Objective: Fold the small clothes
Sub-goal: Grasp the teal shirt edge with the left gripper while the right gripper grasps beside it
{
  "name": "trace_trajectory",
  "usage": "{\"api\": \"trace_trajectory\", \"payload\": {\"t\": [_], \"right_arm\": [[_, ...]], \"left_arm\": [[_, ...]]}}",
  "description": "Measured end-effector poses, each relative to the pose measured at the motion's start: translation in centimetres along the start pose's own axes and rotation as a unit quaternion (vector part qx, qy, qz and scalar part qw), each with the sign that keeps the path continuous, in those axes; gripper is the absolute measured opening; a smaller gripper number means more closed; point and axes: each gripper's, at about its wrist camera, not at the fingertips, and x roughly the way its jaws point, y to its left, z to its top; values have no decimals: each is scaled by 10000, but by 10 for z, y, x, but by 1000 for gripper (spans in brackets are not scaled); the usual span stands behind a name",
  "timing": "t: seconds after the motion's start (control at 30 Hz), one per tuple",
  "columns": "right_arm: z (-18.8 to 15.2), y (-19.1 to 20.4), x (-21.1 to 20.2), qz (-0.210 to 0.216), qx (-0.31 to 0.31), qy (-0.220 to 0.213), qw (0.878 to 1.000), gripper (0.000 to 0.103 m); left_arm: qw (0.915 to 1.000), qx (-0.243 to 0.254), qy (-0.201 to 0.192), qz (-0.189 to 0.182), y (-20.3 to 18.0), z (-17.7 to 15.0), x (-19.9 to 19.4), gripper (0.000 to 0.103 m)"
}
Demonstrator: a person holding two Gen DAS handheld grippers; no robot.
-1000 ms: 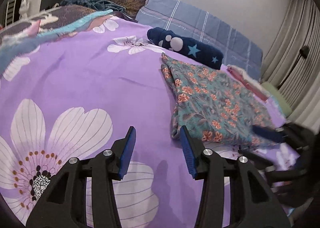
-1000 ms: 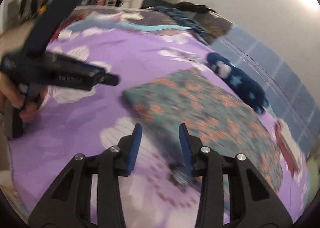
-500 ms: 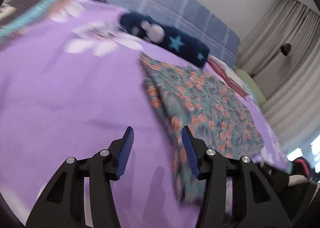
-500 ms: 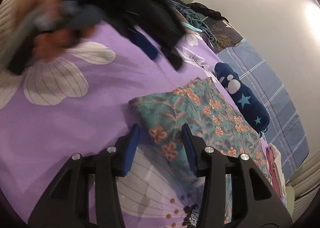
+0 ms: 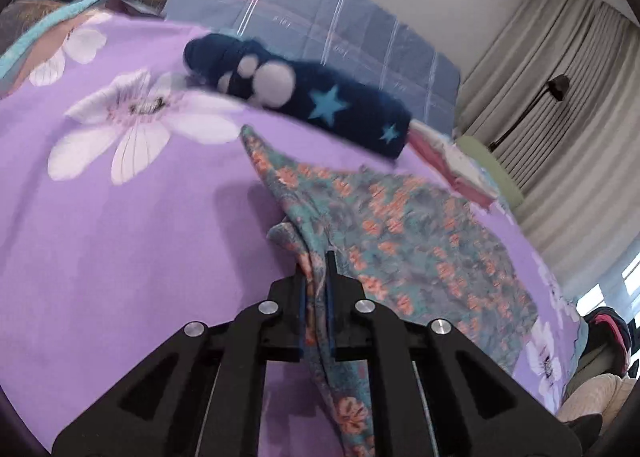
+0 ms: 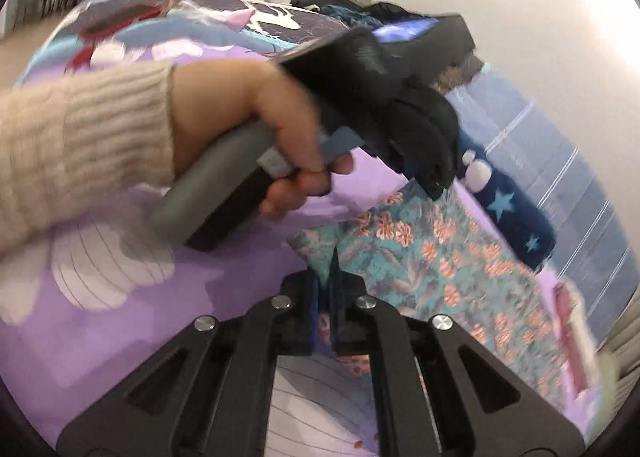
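The floral garment, teal with orange blossoms, lies spread on the purple bedspread of a bed, and every place here is given from that garment.

At its near left edge the left tongs are closing: the jaws stand almost together with a bunched fold of the cloth pinched between the blue pads, and the fabric runs up between them and hangs down past the black frame. In the right wrist view the same tongs reach in from above the garment's far left corner, held by the person's left hand, which wears a cream ribbed sleeve and grips a grey handle.

At the garment's near corner the right tongs are drawn together on the hem; the jaws are all but touching, and a thin edge of the floral cloth sits between the pads.

Just beyond the garment's far side lies a rolled navy sock with white paw spots and light blue stars, not touching it so far as the blur allows. To the garment's far right rests a pink and white folded item, and behind the sock a blue checked pillow leans against the wall.
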Motion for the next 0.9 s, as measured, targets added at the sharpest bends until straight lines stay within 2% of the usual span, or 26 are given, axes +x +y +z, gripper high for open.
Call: {"api": "trace_trajectory", "payload": {"t": [0.07, 0.1, 0.17, 0.4, 0.47, 0.57, 0.63, 0.67, 0.77, 0.83, 0.9], "right_arm": [[-4, -3, 15, 202, 141, 242, 9994, 4], [-8, 1, 18, 227, 195, 344, 9990, 5], [-10, 5, 15, 150, 127, 265, 9995, 7], [-10, 8, 10, 181, 141, 220, 9995, 14], [-12, 4, 11, 210, 223, 238, 9992, 17], [-16, 0, 6, 182, 306, 279, 9990, 33], [-21, 0, -1, 71, 279, 285, 9992, 46], [-24, 2, -5, -39, 197, 287, 9994, 47], [-27, 11, 0, -287, -75, 341, 9990, 49], [-18, 21, 5, -585, -316, 245, 9975, 49], [-9, 30, 17, -856, -504, 158, 9949, 44]], "left_arm": [[9995, -138, 256, 141, 10, -9, 15, 15], [9996, -228, 158, -27, 15, -10, 13, 15], [9990, -386, 130, -166, 21, -9, 11, 16], [9997, -220, 134, -36, 15, -9, 12, 17], [9996, -248, 144, -59, 16, -8, 13, 17], [9996, -242, 152, -36, 13, -9, 11, 21], [9996, -213, 149, -149, 8, -9, 7, 44], [9995, -167, 143, -233, 5, -10, 5, 55], [9997, 60, 177, -149, -5, -11, 9, 58], [9997, 16, 211, -127, -5, -8, 15, 58], [9996, -106, 237, -129, -2, -2, 19, 51]]}}
